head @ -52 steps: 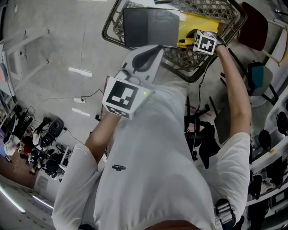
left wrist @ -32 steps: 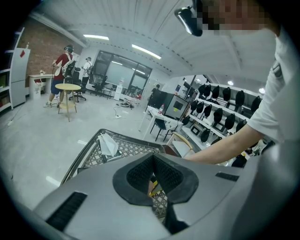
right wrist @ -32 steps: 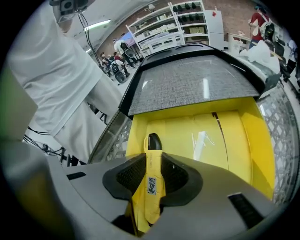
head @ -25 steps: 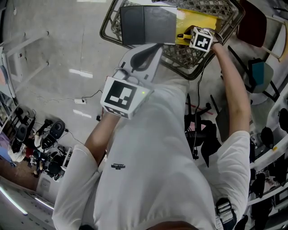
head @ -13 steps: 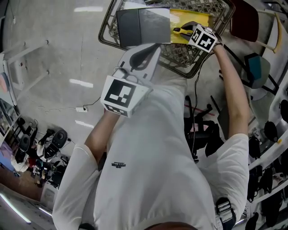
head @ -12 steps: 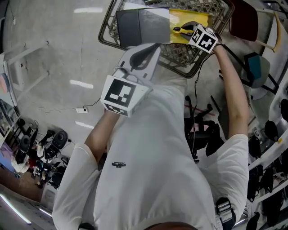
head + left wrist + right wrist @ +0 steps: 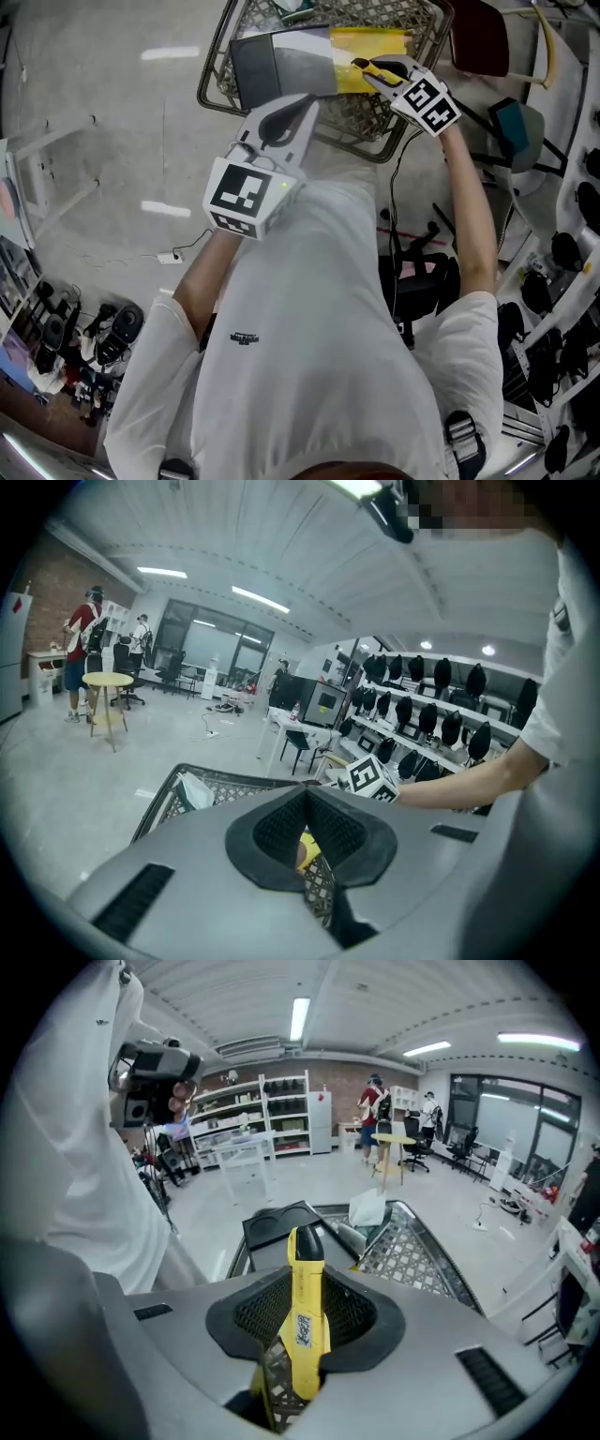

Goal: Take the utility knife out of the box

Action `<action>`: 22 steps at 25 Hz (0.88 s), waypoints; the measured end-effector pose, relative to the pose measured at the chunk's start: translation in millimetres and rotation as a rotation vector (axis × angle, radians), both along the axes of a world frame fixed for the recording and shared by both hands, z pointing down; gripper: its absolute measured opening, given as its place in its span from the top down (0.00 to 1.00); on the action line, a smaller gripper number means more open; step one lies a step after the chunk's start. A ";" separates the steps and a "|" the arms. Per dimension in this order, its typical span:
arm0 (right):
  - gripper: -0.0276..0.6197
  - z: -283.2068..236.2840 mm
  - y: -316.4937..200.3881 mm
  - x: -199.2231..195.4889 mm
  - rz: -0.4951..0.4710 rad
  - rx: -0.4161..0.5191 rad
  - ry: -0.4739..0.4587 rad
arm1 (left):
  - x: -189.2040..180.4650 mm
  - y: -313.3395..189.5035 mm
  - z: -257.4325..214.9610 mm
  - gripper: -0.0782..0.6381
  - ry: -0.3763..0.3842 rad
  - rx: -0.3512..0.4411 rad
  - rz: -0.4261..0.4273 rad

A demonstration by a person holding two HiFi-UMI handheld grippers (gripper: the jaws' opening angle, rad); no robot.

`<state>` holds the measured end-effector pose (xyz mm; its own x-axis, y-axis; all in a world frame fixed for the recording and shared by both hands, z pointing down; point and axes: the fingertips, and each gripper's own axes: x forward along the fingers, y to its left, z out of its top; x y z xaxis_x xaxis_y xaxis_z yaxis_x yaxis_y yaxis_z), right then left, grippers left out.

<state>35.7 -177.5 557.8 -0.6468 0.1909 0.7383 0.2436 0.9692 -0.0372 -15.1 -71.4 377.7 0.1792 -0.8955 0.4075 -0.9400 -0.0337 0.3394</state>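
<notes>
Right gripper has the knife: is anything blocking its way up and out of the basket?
Nothing visible does. The right gripper is shut on the yellow knife over the open-topped wire basket; the left gripper sits off to one side.

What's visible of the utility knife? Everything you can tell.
The utility knife has a slim yellow body, plastic by its look, with a rounded black end and a small white printed label on its side. It is clamped between the ribbed black fingers of the right gripper, black end pointing out past the fingertips. It is held over the wire basket, apparently touching nothing else.
</notes>
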 end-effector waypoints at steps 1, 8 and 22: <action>0.82 -11.1 1.3 0.3 0.021 0.003 -0.026 | 0.4 1.2 -1.1 0.89 -0.003 0.004 0.004; 0.82 -93.6 12.9 -0.6 0.160 0.020 -0.231 | 3.0 5.5 -12.1 0.89 -0.017 0.035 0.041; 0.82 -241.9 49.6 19.4 0.411 0.088 -0.616 | -1.4 13.9 -42.2 0.89 -0.044 0.123 0.063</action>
<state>55.1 -127.9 315.9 -0.9549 -0.1987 0.2205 -0.1875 0.9797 0.0710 -16.5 -57.5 335.5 0.2210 -0.9266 0.3042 -0.9487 -0.1319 0.2875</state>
